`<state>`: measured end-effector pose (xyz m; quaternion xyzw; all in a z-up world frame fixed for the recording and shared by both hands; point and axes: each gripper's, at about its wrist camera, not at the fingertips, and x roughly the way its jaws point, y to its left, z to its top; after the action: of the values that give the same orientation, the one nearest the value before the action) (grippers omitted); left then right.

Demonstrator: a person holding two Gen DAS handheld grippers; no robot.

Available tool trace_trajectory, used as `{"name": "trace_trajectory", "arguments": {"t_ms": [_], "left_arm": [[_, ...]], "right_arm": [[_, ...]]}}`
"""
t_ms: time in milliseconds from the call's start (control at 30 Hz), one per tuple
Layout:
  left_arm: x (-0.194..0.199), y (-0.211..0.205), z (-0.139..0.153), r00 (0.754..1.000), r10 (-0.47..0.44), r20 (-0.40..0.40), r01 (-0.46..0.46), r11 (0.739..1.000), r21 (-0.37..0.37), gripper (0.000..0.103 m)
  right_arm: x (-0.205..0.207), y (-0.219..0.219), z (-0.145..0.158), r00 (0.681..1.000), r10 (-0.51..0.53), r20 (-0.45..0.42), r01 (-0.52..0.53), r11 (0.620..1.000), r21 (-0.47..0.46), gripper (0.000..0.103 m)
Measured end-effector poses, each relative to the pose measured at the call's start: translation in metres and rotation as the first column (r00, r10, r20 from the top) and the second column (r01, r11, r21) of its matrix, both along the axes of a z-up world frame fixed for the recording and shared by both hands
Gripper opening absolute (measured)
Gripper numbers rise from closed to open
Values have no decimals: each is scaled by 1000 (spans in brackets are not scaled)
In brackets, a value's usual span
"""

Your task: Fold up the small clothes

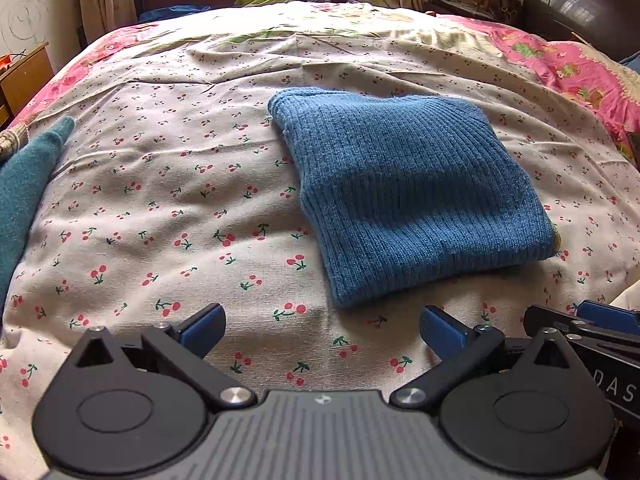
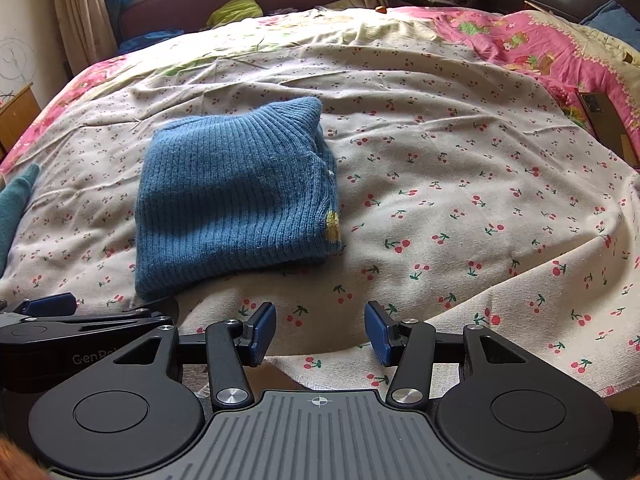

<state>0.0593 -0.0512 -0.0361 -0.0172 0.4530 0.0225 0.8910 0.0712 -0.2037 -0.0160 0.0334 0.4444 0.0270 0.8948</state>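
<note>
Resting folded on the cherry-print sheet (image 1: pixel 168 184) of the bed, a compact thick rectangle: the blue knit sweater (image 1: pixel 400 188), ribbed, with a small yellow patch (image 2: pixel 332 224) showing at its right edge. Lying just ahead of both claws, touching neither. Left claw (image 1: pixel 322 330) spread wide, nothing between its blue pads (image 1: pixel 204 326), low above the sheet and near the front corner of the sweater. Right claw (image 2: pixel 320 330) also parted and empty, beside the left one, a little to the right of the garment; the left tool visible at the lower left of the right wrist view.

Judging from the tidy shape, seems the folding of this piece finished or almost finished; layers stacked evenly, no sleeve hanging out as far as visible. Probably the step in hand: release and check, or begin with another garment.

At far left on the bed, a teal garment (image 1: pixel 24 192), only partly in view, looking not folded. Next move likely calls for setting the blue bundle aside without disturbing its layers, gripping through all layers at the near edge, then reaching left for the teal piece and spreading it flat. Possible risk: thick knit springing open if lifted from one corner only.
</note>
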Motion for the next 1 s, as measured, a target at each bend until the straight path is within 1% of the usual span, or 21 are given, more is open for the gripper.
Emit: {"name": "trace_trajectory", "arguments": {"t_ms": [567,1000], "left_arm": [[0,0,-3,1000,2,-13,-3,1000,-6,103],[0,-1,-3,1000,3,-17,-3,1000,4,103]], "right_arm": [[0,0,-1,1000,-12,-16,12,1000,-2,49],[0,-1,-2,1000,-18,-24,17,1000,-1,49]]}}
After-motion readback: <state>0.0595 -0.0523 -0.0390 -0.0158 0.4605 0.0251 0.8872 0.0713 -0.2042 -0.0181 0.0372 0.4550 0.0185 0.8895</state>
